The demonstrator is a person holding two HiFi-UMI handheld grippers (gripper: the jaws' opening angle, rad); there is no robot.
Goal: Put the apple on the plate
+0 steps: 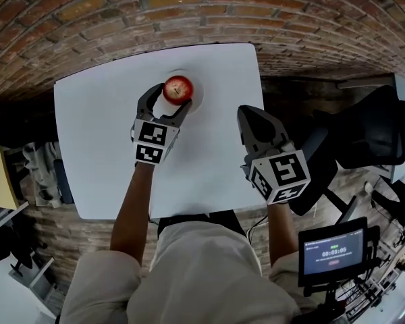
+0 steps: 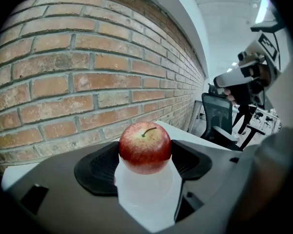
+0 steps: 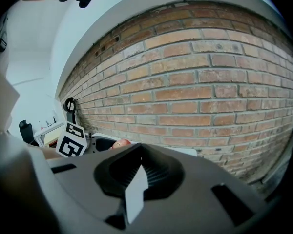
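Note:
A red apple (image 1: 177, 88) rests on a white plate (image 1: 198, 96) near the far edge of the white table (image 1: 101, 154). My left gripper (image 1: 170, 98) reaches to it from the near side, and its two jaws close on the apple's sides. In the left gripper view the apple (image 2: 145, 147) sits upright, stem up, between both black pads (image 2: 100, 168) with white surface under it. My right gripper (image 1: 247, 115) hovers at the table's right edge, jaws together and holding nothing. In the right gripper view only a thin sliver shows between the pads (image 3: 156, 172), and the apple (image 3: 120, 143) shows small at far left.
A brick wall (image 1: 189, 12) runs just behind the table. A black office chair (image 1: 364, 133) stands to the right of the table, and a small screen (image 1: 334, 252) sits at the lower right. Shelving and clutter (image 1: 40, 174) lie to the left.

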